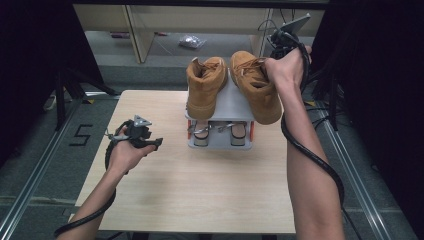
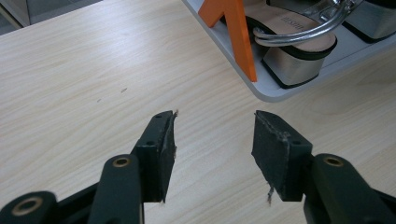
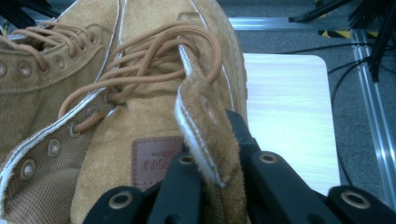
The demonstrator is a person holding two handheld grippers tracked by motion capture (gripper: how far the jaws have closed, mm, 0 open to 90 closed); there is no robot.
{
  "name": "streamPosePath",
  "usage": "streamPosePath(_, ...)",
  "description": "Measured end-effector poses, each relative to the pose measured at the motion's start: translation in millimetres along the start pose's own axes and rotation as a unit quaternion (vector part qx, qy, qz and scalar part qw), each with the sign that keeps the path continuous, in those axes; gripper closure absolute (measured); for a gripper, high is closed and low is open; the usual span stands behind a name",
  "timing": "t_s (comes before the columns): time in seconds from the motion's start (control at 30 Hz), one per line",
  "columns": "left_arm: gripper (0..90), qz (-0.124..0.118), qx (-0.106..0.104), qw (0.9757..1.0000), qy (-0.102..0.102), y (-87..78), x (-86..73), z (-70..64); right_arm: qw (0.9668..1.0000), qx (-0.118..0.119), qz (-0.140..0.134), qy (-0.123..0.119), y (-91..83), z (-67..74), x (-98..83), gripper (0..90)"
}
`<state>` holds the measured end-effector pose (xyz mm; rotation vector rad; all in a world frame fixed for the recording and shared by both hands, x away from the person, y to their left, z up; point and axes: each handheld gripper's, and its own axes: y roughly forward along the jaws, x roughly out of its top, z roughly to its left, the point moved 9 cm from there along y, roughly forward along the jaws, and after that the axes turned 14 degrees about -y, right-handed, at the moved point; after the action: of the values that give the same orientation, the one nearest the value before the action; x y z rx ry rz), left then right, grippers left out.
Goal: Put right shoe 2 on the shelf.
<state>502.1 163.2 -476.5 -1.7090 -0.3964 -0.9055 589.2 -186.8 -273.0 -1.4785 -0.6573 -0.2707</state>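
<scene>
on the rack [image 1: 235,102], right gripper [image 3: 212,161] clamping boot collar [image 3: 205,126]

We see two tan suede boots [image 1: 235,87] with matching tan laces [image 3: 154,60], a brown label [image 3: 156,161], a pale grey rack [image 1: 232,107] with orange posts [image 2: 238,35], silver sandals [image 2: 299,51], and a light wood-grain table [image 1: 200,185].

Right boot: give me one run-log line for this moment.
right gripper shut on right boot collar | boot over rack top shelf | left gripper open above table
</scene>
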Motion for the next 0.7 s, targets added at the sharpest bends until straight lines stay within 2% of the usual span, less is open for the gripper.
streamPosePath(0.1, 48.5, 0.002, -0.002, 1.0000, 0.002, -0.4, 0.6, -2.0, 0.9999, 0.007, 0.003, 0.011, 4.7, 2.0, 3.4, 86.0)
streamPosePath(0.2, 48.5, 0.001, 0.001, 1.0000, -0.005, -1.4, 0.5, -2.7, 0.9997, 0.014, 0.010, 0.018, 13.6, 6.4, 4.2, 85.7)
streamPosePath(0.23, 48.5, 0.001, 0.002, 1.0000, -0.005, -1.5, 0.3, -2.2, 0.9993, 0.013, 0.012, 0.033, 15.3, 7.9, 4.3, 85.5)
streamPosePath(0.27, 48.5, 0.006, 0.003, 1.0000, -0.001, -2.2, -0.3, -0.8, 0.9995, 0.011, 0.010, 0.026, 16.2, 5.0, 4.3, 85.3)
streamPosePath(0.4, 48.5, 0.003, 0.001, 1.0000, 0.003, -0.7, 0.0, 0.3, 0.9993, 0.023, 0.010, 0.028, 18.1, 2.5, 4.3, 83.4)
streamPosePath(0.47, 48.5, 0.003, -0.003, 1.0000, 0.003, -0.5, -0.4, -1.8, 0.9996, 0.018, 0.009, 0.022, 21.0, -0.8, 3.5, 82.3)
streamPosePath(0.5, 48.5, 0.002, 0.000, 1.0000, 0.003, -0.5, -0.4, -2.2, 0.9989, 0.023, 0.014, 0.038, 21.4, -0.1, 2.1, 81.2)
streamPosePath(0.53, 48.5, 0.005, 0.002, 1.0000, 0.002, -0.8, -1.1, -2.7, 0.9993, 0.020, 0.015, 0.026, 23.4, -3.8, 1.0, 80.3)
streamPosePath(0.57, 48.5, 0.007, 0.003, 1.0000, -0.001, -0.5, -1.8, -3.4, 0.9992, 0.019, 0.018, 0.029, 24.7, -5.0, 0.0, 79.5)
streamPosePath(0.6, 48.5, 0.006, -0.001, 1.0000, -0.002, 1.0, -1.5, -4.1, 0.9990, 0.020, 0.019, 0.036, 26.0, -4.9, -0.6, 77.9)
streamPosePath(0.63, 48.4, 0.004, 0.002, 1.0000, -0.001, 1.8, -1.2, -3.9, 0.9993, 0.022, 0.016, 0.026, 27.4, -6.3, -0.5, 75.6)
streamPosePath(0.7, 48.4, 0.005, 0.001, 1.0000, -0.001, 2.1, -0.9, -4.5, 0.9992, 0.026, 0.017, 0.026, 28.3, -7.8, -0.3, 69.0)
